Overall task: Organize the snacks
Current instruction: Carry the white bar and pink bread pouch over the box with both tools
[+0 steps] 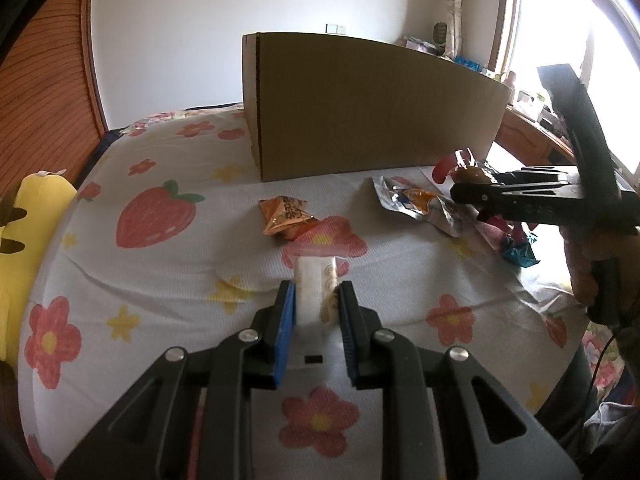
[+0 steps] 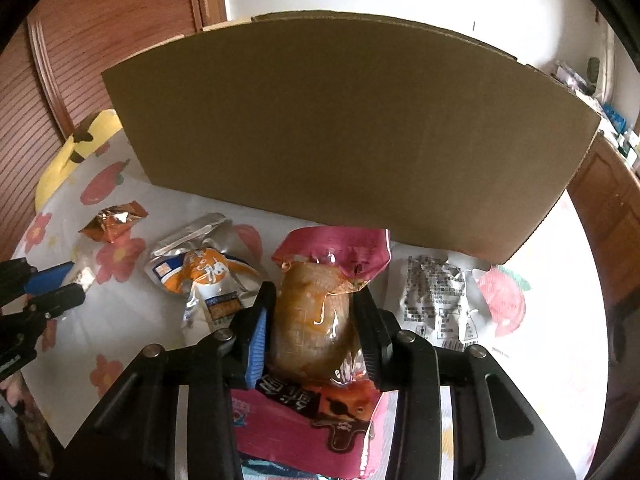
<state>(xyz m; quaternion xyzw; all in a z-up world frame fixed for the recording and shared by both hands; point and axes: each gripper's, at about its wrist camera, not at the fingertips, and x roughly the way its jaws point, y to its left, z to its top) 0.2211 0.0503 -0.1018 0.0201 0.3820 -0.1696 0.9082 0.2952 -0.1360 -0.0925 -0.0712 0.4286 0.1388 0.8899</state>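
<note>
The pink pack was clamped in the right gripper, its long axis running straight ahead toward the box — just behind it. A clear pouch was pinched narrowly by the left gripper (farther from the box). Box contents could not be seen.
</note>
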